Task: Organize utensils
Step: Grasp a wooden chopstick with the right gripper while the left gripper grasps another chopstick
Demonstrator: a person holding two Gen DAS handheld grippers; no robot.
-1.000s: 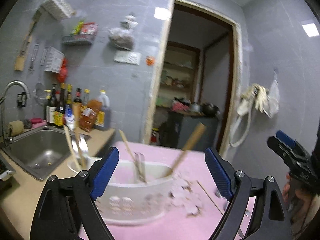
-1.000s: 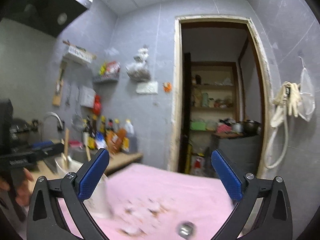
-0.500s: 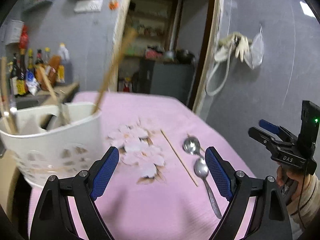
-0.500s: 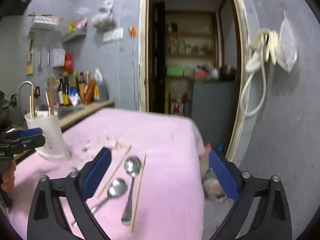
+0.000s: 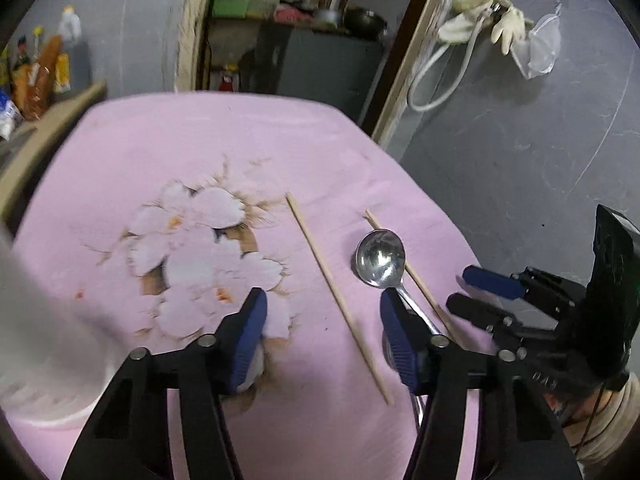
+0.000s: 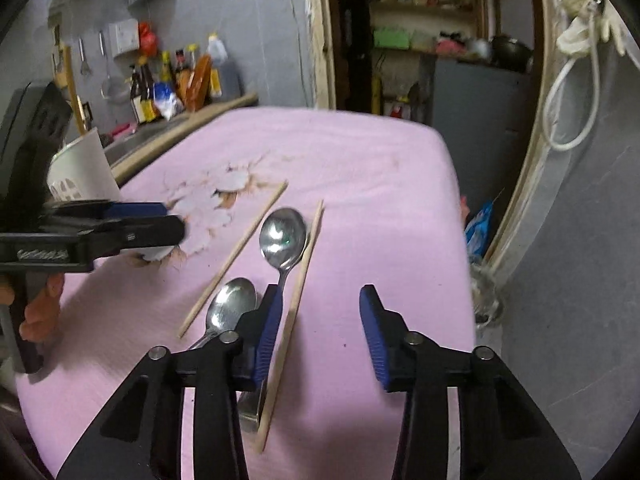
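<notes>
Two spoons (image 6: 283, 240) (image 6: 232, 304) and two chopsticks (image 6: 234, 258) (image 6: 294, 308) are lying near the table's (image 6: 380, 168) right edge; left gripper (image 5: 322, 336) and right gripper (image 6: 318, 332) are hovering released; one holder (image 6: 82, 168) is standing at the left edge.

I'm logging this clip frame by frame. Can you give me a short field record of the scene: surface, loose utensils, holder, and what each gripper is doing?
surface: pink cloth with a flower print
spoons: far spoon and near spoon, both lying on the cloth
chopsticks: left chopstick and right chopstick, apart, flanking the far spoon
holder: white basket at the cloth's left edge
left gripper: open, empty, above the left chopstick
right gripper: open, empty, over the right chopstick
</notes>
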